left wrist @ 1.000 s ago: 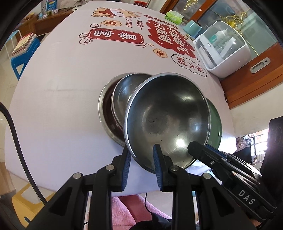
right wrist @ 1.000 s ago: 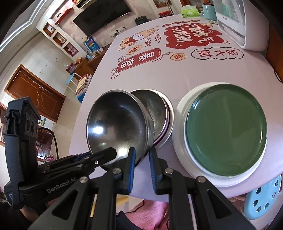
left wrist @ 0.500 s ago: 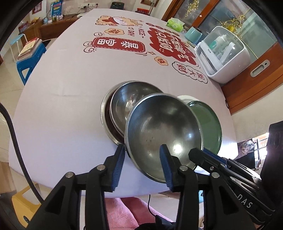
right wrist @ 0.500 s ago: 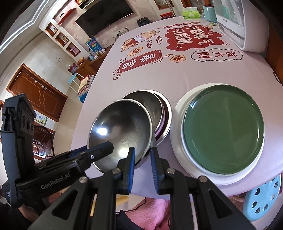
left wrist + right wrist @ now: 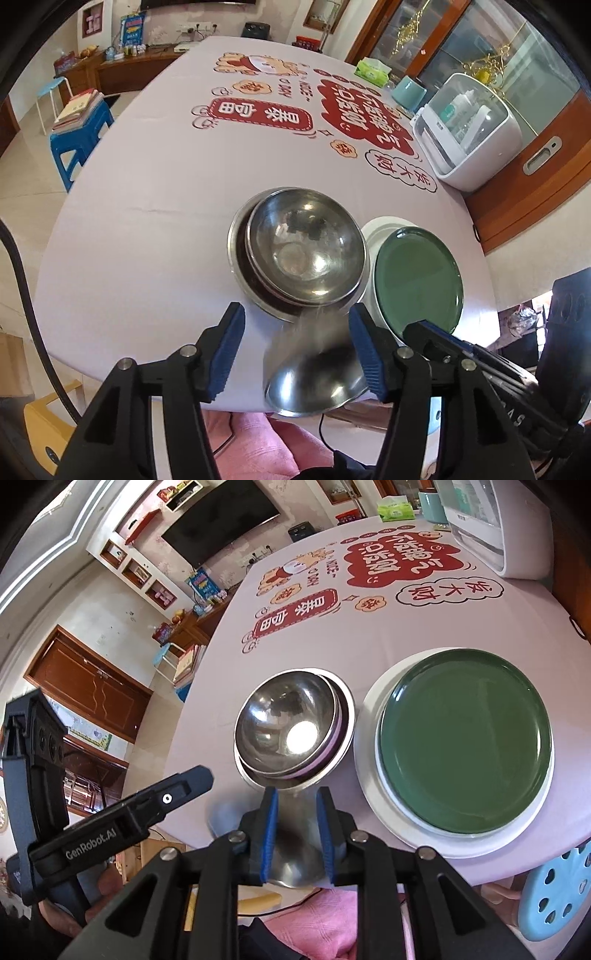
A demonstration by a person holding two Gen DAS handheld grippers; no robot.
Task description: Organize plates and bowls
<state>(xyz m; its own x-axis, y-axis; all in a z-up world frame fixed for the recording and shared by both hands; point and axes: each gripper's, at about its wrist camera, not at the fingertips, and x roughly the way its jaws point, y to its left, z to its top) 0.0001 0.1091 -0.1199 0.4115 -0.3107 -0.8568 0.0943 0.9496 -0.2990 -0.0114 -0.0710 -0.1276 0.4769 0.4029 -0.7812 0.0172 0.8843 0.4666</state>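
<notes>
A blurred steel bowl (image 5: 314,373) sits low at the table's near edge, between the left gripper (image 5: 295,347) and right gripper (image 5: 297,834), whose jaws have just been opening; neither visibly grips it. Beyond, stacked bowls (image 5: 288,727) rest beside a green plate (image 5: 465,746) on a white plate (image 5: 369,775).

Bright daylight fills both my views, even and soft, with only faint shadows on the tablecloth (image 5: 147,221). A hard white glare spot burns in the steel bowl (image 5: 291,734) at the centre of my right view; my left view shows milder sheen there. The falling bowl (image 5: 317,373) at lower centre is smeared by motion blur in both views. Fisheye bending curves the room and table edges, worst toward the frame borders, and black corners ring each picture. The windows at upper right of my left view are washed out.
</notes>
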